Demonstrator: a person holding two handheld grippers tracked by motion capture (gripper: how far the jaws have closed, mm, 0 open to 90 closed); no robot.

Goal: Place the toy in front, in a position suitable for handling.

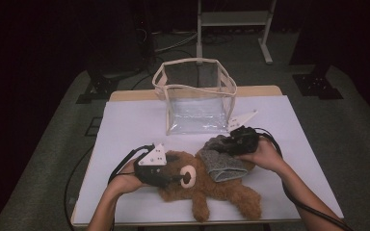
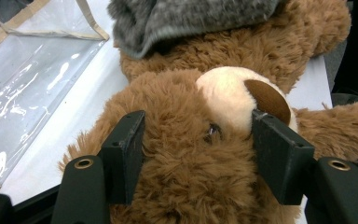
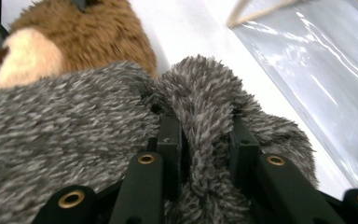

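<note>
A brown teddy bear point(image 1: 212, 185) lies on its back on the white table cover, its cream muzzle point(image 2: 228, 95) turned up. My left gripper point(image 2: 198, 149) is shut on the bear's head, one jaw pressed into the fur on each side. A grey fuzzy garment point(image 1: 221, 161) is draped over the bear's body. My right gripper point(image 3: 205, 149) is shut on a bunched fold of that grey garment point(image 3: 205, 107) near its upper end. In the high view the left gripper point(image 1: 173, 178) is at the bear's head and the right gripper point(image 1: 224, 144) at the garment's far edge.
A clear plastic bag with beige trim point(image 1: 195, 94) stands open at the back of the table, just beyond the bear. The white table cover point(image 1: 130, 125) reaches the front edge. A metal stand point(image 1: 233, 19) is on the floor behind.
</note>
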